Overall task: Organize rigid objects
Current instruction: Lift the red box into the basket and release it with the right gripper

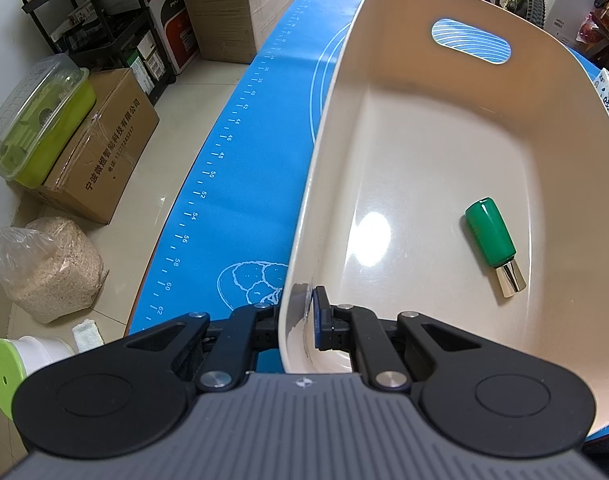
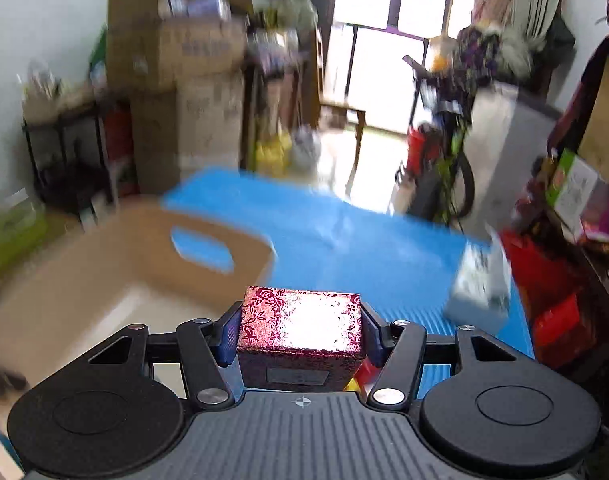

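Pinched at its near rim by the left gripper point(image 1: 302, 320), the beige tub point(image 1: 444, 128) sits on the blue mat point(image 1: 240, 152), a green-handled stamp point(image 1: 494, 246) lying inside. Rightward, the right gripper point(image 2: 301, 330) clamps a stiff, glossy floral box point(image 2: 300, 324) by its sides, above the mat's near edge; it is probably light and slippery. Background blurred.

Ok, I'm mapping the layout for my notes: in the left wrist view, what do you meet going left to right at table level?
Bag of grain on the floor → blue mat → left gripper clamped on the near wall of the beige basket → green bottle lying inside it.
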`<act>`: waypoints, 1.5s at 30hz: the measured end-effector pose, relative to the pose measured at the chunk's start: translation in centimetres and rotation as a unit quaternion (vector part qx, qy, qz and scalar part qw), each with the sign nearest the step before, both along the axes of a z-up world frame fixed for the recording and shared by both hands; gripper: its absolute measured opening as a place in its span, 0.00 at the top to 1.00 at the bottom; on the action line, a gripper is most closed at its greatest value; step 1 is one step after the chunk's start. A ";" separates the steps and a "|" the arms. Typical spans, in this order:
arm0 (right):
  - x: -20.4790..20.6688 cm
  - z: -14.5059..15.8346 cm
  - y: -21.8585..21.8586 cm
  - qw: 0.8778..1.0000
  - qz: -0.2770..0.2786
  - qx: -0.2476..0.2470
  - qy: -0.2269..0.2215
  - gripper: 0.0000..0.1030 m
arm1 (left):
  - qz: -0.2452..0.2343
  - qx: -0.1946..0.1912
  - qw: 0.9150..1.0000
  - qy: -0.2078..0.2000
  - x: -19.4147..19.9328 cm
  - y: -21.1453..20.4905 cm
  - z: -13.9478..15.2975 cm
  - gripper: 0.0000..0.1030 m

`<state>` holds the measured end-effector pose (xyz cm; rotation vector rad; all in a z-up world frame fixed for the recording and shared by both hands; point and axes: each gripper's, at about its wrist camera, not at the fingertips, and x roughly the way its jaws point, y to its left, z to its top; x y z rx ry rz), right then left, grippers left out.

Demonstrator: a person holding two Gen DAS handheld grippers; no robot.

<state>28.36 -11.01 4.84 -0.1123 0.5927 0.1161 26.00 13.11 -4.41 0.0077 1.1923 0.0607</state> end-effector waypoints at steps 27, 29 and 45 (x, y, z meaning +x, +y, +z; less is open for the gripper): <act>0.4 -6.2 10.0 0.982 0.107 -0.052 0.148 0.35 | 0.000 0.001 1.000 0.000 0.1 0.0 0.1 0.89; 0.3 -5.3 9.3 0.984 0.103 -0.035 0.142 0.34 | 0.000 0.001 1.000 0.000 0.1 0.0 0.1 0.89; -0.9 -0.6 -4.1 0.998 -0.027 0.020 0.062 0.26 | 0.000 0.002 1.000 0.000 0.2 0.1 0.1 0.89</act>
